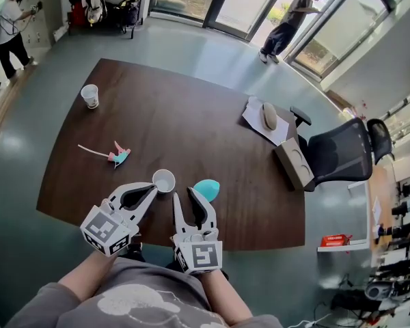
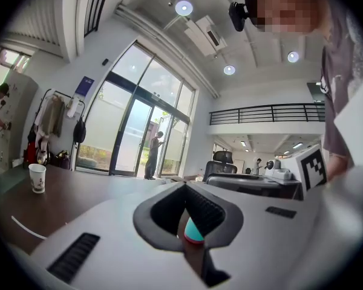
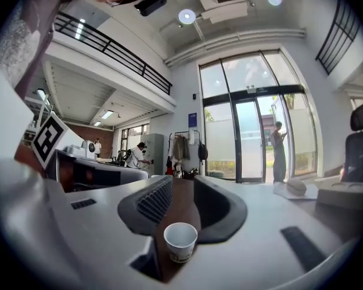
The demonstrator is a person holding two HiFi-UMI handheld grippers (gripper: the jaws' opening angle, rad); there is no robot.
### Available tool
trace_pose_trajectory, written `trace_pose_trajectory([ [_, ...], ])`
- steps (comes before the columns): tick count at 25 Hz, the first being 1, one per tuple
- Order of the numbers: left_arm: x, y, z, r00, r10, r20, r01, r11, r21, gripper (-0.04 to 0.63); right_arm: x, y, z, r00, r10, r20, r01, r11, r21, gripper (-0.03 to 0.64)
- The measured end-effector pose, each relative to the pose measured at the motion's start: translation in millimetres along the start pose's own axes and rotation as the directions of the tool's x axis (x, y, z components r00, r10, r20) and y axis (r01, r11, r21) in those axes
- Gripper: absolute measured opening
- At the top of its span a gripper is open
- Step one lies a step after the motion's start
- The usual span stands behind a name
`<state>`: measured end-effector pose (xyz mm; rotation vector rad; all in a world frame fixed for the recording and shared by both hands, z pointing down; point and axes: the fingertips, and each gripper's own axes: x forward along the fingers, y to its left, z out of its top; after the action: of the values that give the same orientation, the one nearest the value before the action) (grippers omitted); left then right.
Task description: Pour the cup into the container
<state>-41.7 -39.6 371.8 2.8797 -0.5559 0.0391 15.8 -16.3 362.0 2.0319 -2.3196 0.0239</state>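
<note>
A white paper cup (image 1: 163,180) stands upright near the front edge of the brown table (image 1: 191,115). Just to its right sits a teal container (image 1: 206,189). My left gripper (image 1: 153,186) hovers by the cup, its tips touching and nothing held. In the left gripper view the left gripper (image 2: 185,187) frames the teal container (image 2: 193,231) in the loop behind its tips. My right gripper (image 1: 183,193) hovers between cup and container, jaws slightly apart and empty. Looking past the parted right gripper (image 3: 183,183), the right gripper view shows the cup (image 3: 180,240) down on the table.
A second white cup (image 1: 89,96) stands at the table's far left. A small pink and teal object (image 1: 118,156) lies mid-left. A paper sheet with a beige object (image 1: 268,117) and a box (image 1: 294,164) sit at the right, beside a black office chair (image 1: 342,152).
</note>
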Motion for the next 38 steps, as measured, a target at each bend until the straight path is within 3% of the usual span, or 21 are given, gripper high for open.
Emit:
trace_pose_trajectory([
  [3,2,-2,5,1.0,0.007,0.013,-0.006,1.0,-0.003,0.006,0,7,9,1.0,0.009,0.029,-0.008,1.0,-0.028,0.092],
  [7,5,-5,7,1.0,0.022,0.014,-0.022,1.0,0.019,0.006,-2,2,7,0.999,-0.03,0.016,0.03,0.999,-0.015,-0.011],
  [21,30,-38,-2,0.998,0.06,0.009,-0.061,0.998,0.02,0.006,-33,-55,-9,0.995,-0.09,-0.036,0.093,0.991,0.094,-0.014],
  [38,44,-40,-3,0.995,0.1,0.003,-0.1,0.995,0.018,0.006,-30,-36,-14,0.991,0.117,-0.059,-0.116,0.993,0.028,-0.014],
])
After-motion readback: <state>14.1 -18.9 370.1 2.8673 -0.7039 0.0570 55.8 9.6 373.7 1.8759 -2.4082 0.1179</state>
